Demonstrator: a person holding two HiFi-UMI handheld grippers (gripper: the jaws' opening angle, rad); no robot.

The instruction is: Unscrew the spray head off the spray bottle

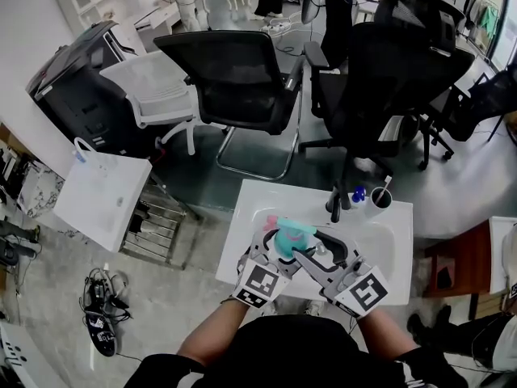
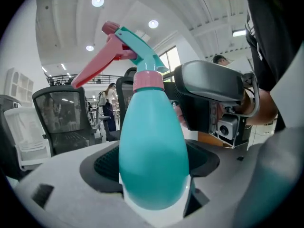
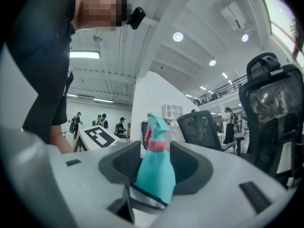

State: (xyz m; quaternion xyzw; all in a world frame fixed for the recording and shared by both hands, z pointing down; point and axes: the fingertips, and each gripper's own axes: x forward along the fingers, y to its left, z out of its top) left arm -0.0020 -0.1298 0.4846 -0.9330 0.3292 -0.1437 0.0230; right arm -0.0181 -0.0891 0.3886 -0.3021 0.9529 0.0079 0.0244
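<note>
As left gripper (image 2: 153,165) clamps bottle (image 2: 152,137), over sink (image 1: 392,245)

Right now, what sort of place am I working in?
Probably an open office or lab: black mesh chairs beside a white table, round ceiling lights overhead, and other people in the background.

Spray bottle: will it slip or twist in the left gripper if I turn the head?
The spray bottle looks smooth and rounded, so it may rotate in the left gripper. Its opaque body hides any liquid; weight is unclear. The long pink trigger likely makes it tip-prone.
</note>
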